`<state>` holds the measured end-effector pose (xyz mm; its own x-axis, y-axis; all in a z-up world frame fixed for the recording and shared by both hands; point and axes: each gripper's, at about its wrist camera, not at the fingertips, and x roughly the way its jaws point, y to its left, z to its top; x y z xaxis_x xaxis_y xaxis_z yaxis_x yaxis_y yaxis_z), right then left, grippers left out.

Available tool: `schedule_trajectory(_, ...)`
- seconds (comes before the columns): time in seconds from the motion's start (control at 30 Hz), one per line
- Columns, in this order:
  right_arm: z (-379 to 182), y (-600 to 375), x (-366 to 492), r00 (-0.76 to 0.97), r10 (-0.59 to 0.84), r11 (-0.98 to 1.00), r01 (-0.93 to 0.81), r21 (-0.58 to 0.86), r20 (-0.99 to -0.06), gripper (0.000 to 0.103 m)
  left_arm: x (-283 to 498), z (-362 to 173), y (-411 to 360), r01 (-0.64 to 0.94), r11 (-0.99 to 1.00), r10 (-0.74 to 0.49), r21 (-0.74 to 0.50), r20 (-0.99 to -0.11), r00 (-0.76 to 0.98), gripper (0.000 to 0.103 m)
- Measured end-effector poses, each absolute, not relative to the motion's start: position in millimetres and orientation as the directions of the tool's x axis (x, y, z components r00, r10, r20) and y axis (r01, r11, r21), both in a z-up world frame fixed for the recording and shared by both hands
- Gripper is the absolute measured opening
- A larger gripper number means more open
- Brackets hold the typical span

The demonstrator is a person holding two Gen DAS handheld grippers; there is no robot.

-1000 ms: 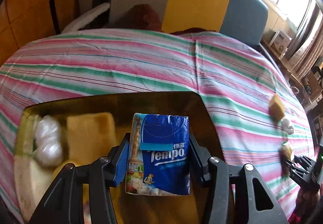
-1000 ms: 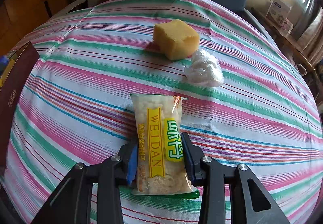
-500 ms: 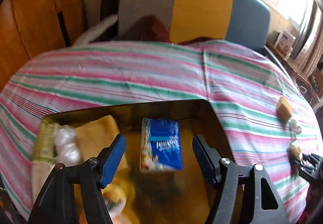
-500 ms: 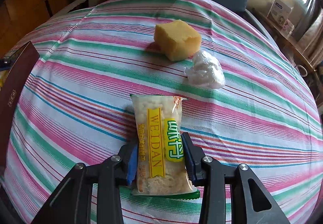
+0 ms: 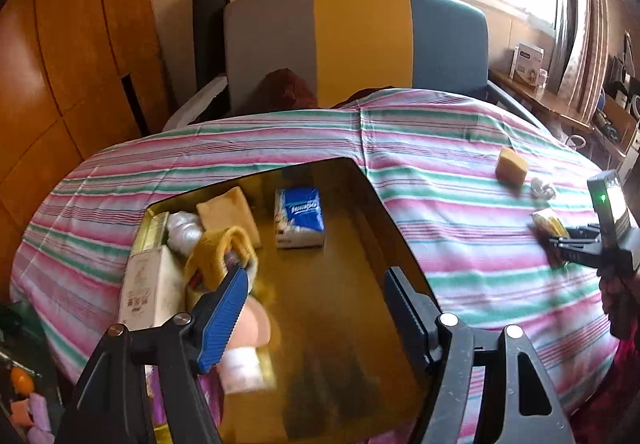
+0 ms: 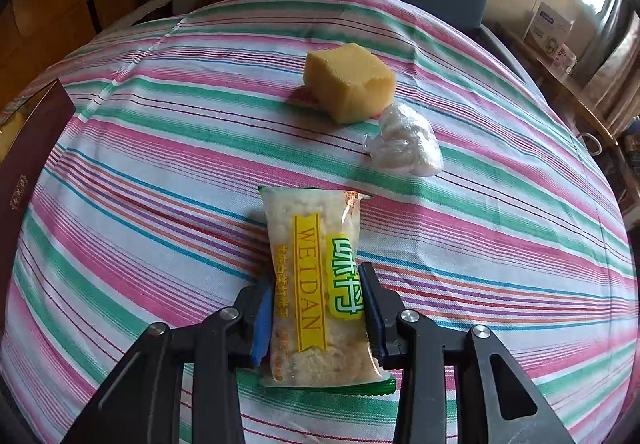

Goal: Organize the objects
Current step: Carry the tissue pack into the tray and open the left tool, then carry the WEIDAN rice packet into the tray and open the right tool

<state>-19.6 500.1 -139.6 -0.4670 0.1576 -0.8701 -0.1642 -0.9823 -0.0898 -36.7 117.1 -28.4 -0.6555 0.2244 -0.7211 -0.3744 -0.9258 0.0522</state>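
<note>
My left gripper (image 5: 316,304) is open and empty, raised above a gold-lined box (image 5: 372,196). A blue Tempo tissue pack (image 5: 299,217) lies inside the box, beside a yellow sponge (image 5: 228,212), a plastic-wrapped ball (image 5: 182,228) and other items. My right gripper (image 6: 318,308) is shut on a WEIDAN snack packet (image 6: 316,276) that rests on the striped tablecloth (image 6: 140,184); it also shows in the left wrist view (image 5: 576,240). Beyond it lie a yellow sponge block (image 6: 348,82) and a clear plastic wad (image 6: 404,144).
The box's dark outer wall (image 6: 28,148) stands at the left of the right wrist view. A grey, yellow and blue chair (image 5: 356,44) is behind the table. A shelf with boxes (image 5: 528,62) runs under the window at right.
My left gripper opened, let go of the tissue pack in the box, then drew back and up. My right gripper stayed shut on the snack packet without moving.
</note>
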Motion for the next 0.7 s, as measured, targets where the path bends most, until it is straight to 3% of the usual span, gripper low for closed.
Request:
schedule_trajectory(0.63,-134.1,481.4,-22.5,-0.408,0.296,-0.943,-0.267,-0.197,-0.864,0.037,-30.4,-39.5,46.0,-0.250,-0.968,0.166,0.005,-0.734,-0.658,0.071)
schedule_trajectory(0.7,-122.4,474.3,-23.2,-0.409,0.269,-0.944,-0.293,-0.154,-0.872,0.037,-32.0,-42.2,36.2,-0.233,-0.973,0.162,-0.007,-0.736,-0.658,0.071)
